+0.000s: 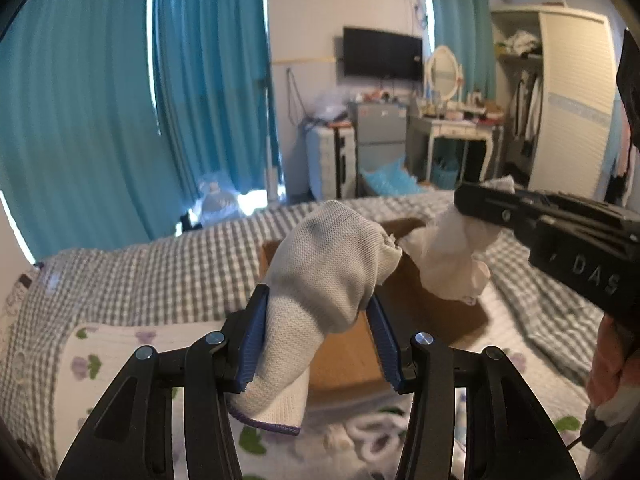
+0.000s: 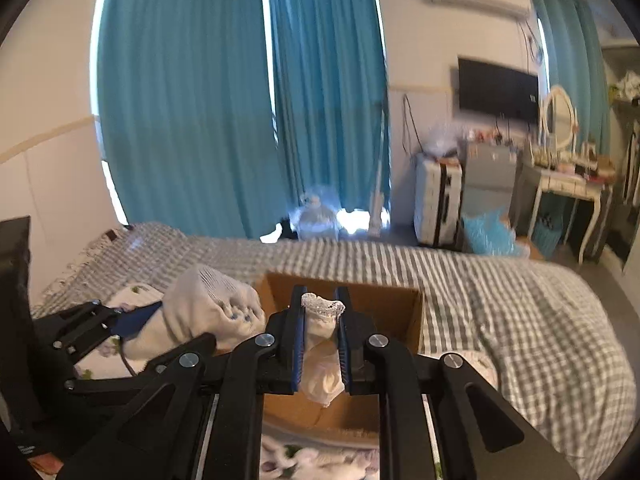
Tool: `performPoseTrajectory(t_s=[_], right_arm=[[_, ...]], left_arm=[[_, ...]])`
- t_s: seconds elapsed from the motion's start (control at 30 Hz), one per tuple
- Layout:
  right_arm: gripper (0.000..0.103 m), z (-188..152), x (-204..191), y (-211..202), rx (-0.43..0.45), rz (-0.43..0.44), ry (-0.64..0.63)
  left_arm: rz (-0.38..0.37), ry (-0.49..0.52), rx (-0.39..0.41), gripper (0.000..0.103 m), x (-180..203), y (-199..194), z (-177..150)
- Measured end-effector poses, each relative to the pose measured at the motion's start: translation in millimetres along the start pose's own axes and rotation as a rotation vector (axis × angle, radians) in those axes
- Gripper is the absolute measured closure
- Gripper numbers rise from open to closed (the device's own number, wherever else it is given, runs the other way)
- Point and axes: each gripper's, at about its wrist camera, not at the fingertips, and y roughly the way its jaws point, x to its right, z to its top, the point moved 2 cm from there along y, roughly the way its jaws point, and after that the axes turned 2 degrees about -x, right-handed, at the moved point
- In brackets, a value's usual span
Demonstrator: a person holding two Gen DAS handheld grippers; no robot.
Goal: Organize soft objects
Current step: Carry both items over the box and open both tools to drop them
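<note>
My left gripper (image 1: 318, 320) is shut on a grey-white knitted glove (image 1: 328, 264) with a purple-edged cuff, held up above a brown cardboard box (image 1: 436, 308) on the bed. It also shows in the right wrist view (image 2: 212, 304). My right gripper (image 2: 320, 320) is shut on a small white lace-trimmed sock (image 2: 322, 344), held above the open box (image 2: 384, 308). In the left wrist view the right gripper (image 1: 476, 208) comes in from the right with the white sock (image 1: 448, 256) hanging over the box.
The box sits on a bed with a grey checked cover (image 2: 500, 300) and a floral sheet (image 1: 120, 356). More white soft items (image 1: 372, 436) lie below the grippers. Teal curtains (image 2: 192, 120), a suitcase (image 2: 438, 204) and a dressing table (image 2: 568, 184) stand beyond the bed.
</note>
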Motion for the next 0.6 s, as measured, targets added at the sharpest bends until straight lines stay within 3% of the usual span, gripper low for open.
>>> performPoseTrajectory(t_s=[0.2,0.23,0.27,0.33,0.4,0.43,0.47,0.6], right_arm=[[0.089,-11.4,28.0,61.5,-0.062,0.011,-0.005],[0.089,-12.9,32.4,67.3,-0.069,0.014,-0.002],[0.089,-15.2,38.6,73.4,-0.082,0.029,0.010],[0.078,-17.4,47.6,77.1,-0.095,0.041,0.029],[0.043,-16.2,56.0,78.0,-0.090,0.010,0.045],[0.035,-15.2,58.3,76.2,-0.082,0.004,0.051],[0.031,-14.2,60.8,71.1,-0.066,0.000,0.062],[0.030,-6.4,65.8,44.9,-0.042,-0.021,0.101]], left_arm=[[-0.016,0.014,-0.037,0.051,-1.1,57.1,-4.2],[-0.012,0.016,-0.044,0.043,0.8,62.9,-4.4],[0.015,0.019,-0.051,0.028,2.2,68.8,-3.6],[0.075,0.038,-0.021,0.026,5.4,73.8,-3.7],[0.086,0.066,-0.017,0.026,9.6,74.3,-4.3],[0.086,0.071,-0.020,0.026,9.9,73.3,-4.1],[0.092,0.070,-0.020,0.026,8.9,69.5,-3.7],[0.092,0.046,-0.020,0.026,-1.1,41.0,1.0]])
